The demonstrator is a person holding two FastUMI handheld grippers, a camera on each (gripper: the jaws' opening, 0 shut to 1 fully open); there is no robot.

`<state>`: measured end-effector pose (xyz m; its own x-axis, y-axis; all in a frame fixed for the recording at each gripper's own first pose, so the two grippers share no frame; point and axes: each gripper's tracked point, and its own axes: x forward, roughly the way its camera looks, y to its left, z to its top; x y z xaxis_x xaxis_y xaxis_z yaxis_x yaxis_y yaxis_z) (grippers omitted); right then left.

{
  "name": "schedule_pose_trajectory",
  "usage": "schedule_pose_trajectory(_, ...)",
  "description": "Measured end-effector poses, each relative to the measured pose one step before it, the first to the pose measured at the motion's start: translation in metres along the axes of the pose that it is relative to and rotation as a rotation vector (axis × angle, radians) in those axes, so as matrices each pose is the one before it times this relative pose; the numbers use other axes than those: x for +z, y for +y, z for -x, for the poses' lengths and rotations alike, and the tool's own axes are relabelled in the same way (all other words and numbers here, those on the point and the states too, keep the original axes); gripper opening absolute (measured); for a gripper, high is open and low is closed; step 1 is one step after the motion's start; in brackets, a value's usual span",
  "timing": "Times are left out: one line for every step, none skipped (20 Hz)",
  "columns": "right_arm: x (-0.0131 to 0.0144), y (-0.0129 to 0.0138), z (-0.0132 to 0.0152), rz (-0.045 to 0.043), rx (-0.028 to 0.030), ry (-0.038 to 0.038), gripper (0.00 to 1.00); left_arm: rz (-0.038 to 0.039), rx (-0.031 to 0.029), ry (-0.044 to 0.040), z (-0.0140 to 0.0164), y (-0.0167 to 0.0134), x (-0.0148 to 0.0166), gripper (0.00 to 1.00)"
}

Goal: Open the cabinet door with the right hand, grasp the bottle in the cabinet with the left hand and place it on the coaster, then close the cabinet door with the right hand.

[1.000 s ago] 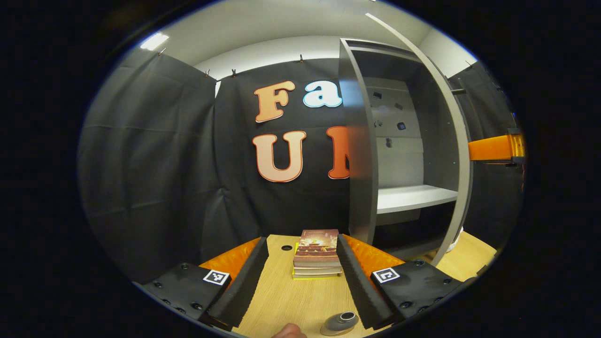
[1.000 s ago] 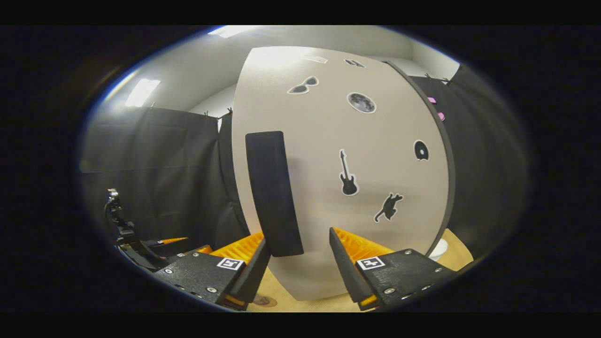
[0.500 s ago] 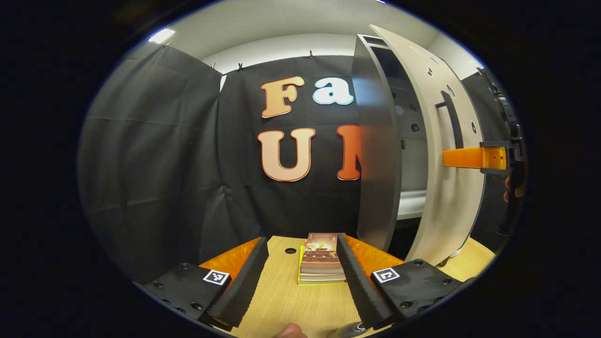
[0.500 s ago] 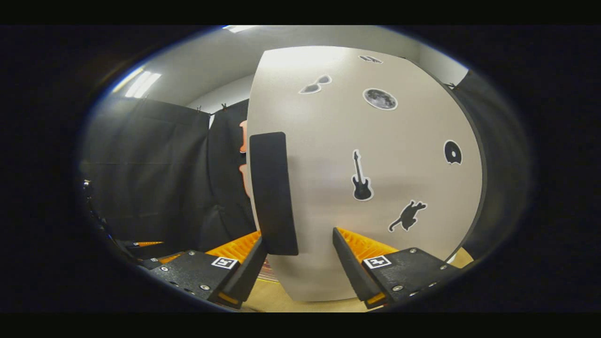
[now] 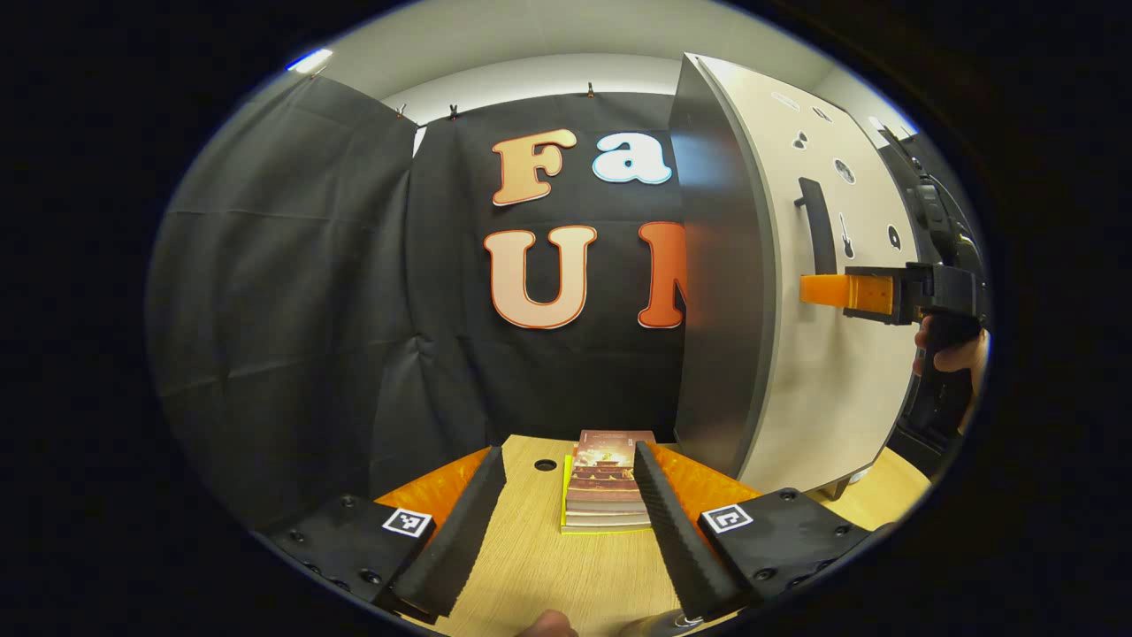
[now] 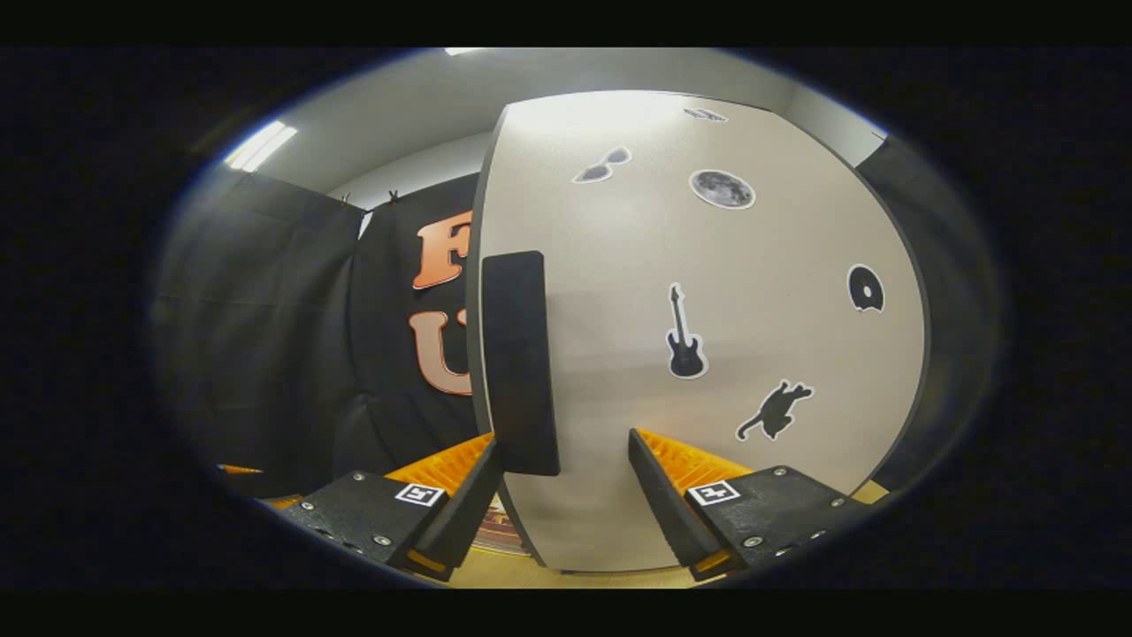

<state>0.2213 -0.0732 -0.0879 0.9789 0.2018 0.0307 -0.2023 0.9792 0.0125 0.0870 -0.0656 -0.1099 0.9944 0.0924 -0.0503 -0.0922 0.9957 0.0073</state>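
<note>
At the cabinet door [image 6: 707,354], we are shutting it with the right gripper [image 6: 566,482].
Both pairs of jaws stand spread, empty; we push flat beside the handle [image 6: 520,363], gently. Where the bottle is we cannot tell.

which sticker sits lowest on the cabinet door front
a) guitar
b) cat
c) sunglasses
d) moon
b: in the right gripper view the cat sits below the guitar, moon and sunglasses on the cabinet door.
</note>
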Motion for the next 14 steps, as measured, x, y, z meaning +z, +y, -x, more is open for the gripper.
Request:
schedule_pose_trajectory(-0.00046, -0.00043, -0.00067, -0.00242, -0.00278, -0.00112, 0.85, 0.00118, -0.00061, -0.00025, -0.00033, -0.00068, -0.00043, 0.95)
schedule_pose_trajectory(-0.00086, 0.00001, -0.00065, -0.00227, -0.00006, 0.00094, 0.85, -0.00044, 0.00228, 0.00362, -0.00012, 0.00008, -0.00112, 0.95)
schedule_pose_trajectory(-0.00037, -0.00031, -0.00099, -0.00737, -0.00058, 0.00182, 0.85, 0.00103, 0.00359, 0.0068, 0.00011, 0.00085, -0.0017, 0.95)
schedule_pose_trajectory(0.00058, 0.00056, 0.00126, -0.00549, 0.00129, 0.00011, 0.85, 0.00345, -0.00056, 0.00073, 0.0008, -0.00025, -0.00121, 0.95)
schedule_pose_trajectory(-0.00155, -0.00076, -0.00149, 0.00194, 0.00003, -0.00001, 0.85, 0.00236, -0.00098, 0.00242, 0.0014, -0.00112, 0.0002, 0.95)
schedule_pose_trajectory(0.00096, -0.00053, -0.00102, 0.00019, 0.0018, -0.00388, 0.85, 0.00093, 0.00386, 0.00154, -0.00035, 0.00113, 0.00066, 0.95)
schedule_pose_trajectory(-0.00098, -0.00029, -0.00115, -0.0027, 0.00145, 0.00195, 0.85, 0.00254, 0.00024, -0.00196, 0.0012, 0.00011, 0.00038, 0.95)
schedule_pose_trajectory(0.00012, 0.00038, 0.00041, -0.00305, 0.00193, -0.00015, 0.85, 0.00118, 0.00018, -0.00293, 0.00094, -0.00073, 0.00151, 0.95)
schedule_pose_trajectory(-0.00012, 0.00045, -0.00026, -0.003, 0.00225, 0.00034, 0.85, -0.00026, 0.00296, -0.00072, 0.00342, 0.00143, 0.00103, 0.95)
schedule_pose_trajectory(-0.00084, -0.0003, 0.00067, -0.00105, -0.00418, 0.00439, 0.85, 0.00039, 0.00307, 0.0001, 0.00211, 0.00088, 0.00121, 0.95)
schedule_pose_trajectory(0.00088, -0.00117, 0.00205, 0.00213, -0.0053, -0.00371, 0.86, 0.00384, 0.00579, 0.00285, 0.00325, 0.00101, -0.00046, 0.95)
schedule_pose_trajectory(0.00147, 0.00065, 0.00403, 0.00491, 0.00031, -0.00622, 0.9, 0.00647, 0.00174, -0.00272, 0.00335, 0.00051, 0.00219, 0.95)
schedule_pose_trajectory(0.00265, 0.00045, 0.00368, 0.00553, -0.00058, -0.01016, 0.9, 0.00587, 0.00189, -0.00012, 0.00381, 0.00093, 0.00187, 0.95)
schedule_pose_trajectory(0.00117, 0.00005, 0.00664, 0.00137, 0.0007, -0.00327, 0.9, 0.00572, 0.00326, -0.00194, 0.00388, 0.00147, 0.00267, 0.95)
